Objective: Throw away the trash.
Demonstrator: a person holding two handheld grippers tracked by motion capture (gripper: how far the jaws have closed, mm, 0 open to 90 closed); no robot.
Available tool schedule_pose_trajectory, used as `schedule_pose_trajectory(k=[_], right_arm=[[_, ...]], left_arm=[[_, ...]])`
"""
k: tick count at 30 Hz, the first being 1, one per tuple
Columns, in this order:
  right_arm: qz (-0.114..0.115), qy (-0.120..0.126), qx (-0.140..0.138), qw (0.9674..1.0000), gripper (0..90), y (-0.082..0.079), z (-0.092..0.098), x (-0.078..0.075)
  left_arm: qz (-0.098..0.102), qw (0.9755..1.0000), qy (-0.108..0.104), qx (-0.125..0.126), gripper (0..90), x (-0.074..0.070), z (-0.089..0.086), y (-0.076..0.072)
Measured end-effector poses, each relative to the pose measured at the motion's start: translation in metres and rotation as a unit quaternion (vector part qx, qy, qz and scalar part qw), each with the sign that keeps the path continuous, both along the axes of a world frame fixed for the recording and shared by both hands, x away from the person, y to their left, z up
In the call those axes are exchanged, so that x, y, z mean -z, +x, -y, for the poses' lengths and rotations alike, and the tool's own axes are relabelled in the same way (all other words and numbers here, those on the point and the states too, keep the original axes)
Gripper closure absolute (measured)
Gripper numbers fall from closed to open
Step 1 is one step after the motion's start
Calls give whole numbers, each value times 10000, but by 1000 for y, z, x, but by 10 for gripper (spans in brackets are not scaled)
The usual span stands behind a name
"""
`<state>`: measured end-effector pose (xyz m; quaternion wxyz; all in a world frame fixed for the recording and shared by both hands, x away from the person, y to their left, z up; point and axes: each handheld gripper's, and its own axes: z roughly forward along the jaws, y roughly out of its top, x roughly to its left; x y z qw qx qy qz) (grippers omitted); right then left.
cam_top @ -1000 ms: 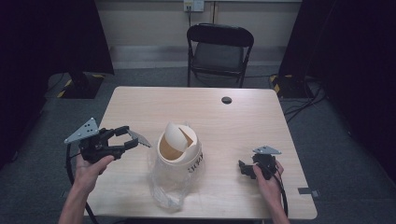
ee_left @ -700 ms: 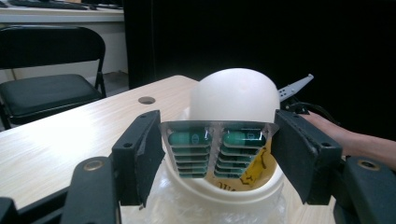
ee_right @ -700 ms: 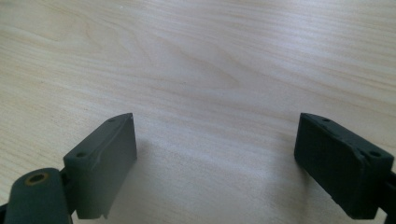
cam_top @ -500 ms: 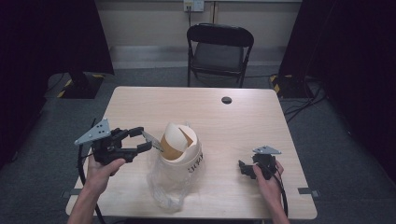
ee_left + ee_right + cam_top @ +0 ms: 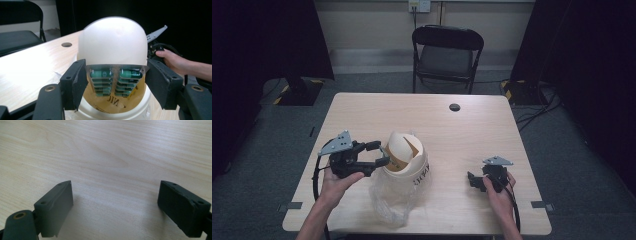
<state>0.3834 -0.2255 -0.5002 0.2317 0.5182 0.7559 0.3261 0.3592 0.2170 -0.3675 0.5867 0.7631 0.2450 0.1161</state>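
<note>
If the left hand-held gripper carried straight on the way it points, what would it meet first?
The small swing-lid bin. The left hand-held gripper, shut on a blister pack of capsules, points at its flap opening; the pack would likely enter first, though depth is unclear.

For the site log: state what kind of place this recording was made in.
Probably a staged recording room or lab, not a home: dark curtains hang on both sides, one folding chair faces a plain wooden table, and cables trail across the grey carpet.
</note>
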Motion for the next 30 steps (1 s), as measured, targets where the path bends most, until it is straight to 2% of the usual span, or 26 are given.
schedule_pose_trajectory(k=[3,6,10,11,14,15,16,17,21,27,28,29,30], right_arm=[[0,0,0,10000,121,0,0,0],[0,0,1,10000,120,0,0,0],[-2,3,2,10000,121,0,0,0],[1,0,-1,10000,121,0,0,0],[-2,3,3,10000,121,0,0,0],[-4,4,3,10000,121,0,0,0],[-4,4,3,10000,121,0,0,0],[-1,1,1,10000,121,0,0,0],[0,0,0,10000,121,0,0,0],[-4,5,3,10000,121,0,0,0],[-4,5,3,10000,121,0,0,0],[-2,3,2,10000,121,0,0,0],[-2,3,2,10000,121,0,0,0]], left_arm=[[-110,9999,103,67,342,7,10,3],[-115,9996,229,71,342,9,14,5],[-95,9996,275,29,342,10,15,6],[-97,9993,358,2,342,11,16,6],[-118,9991,408,-48,341,14,17,5],[-144,9986,499,-49,341,17,19,6],[-144,9986,499,-49,341,17,19,6],[-132,9978,650,-64,342,20,22,5],[-60,9967,796,-138,341,22,29,4],[-111,9970,752,-163,329,22,31,6],[-111,9970,752,-163,307,22,31,6],[-132,9980,601,-125,271,21,29,6],[-132,9980,601,-125,237,21,29,6]])
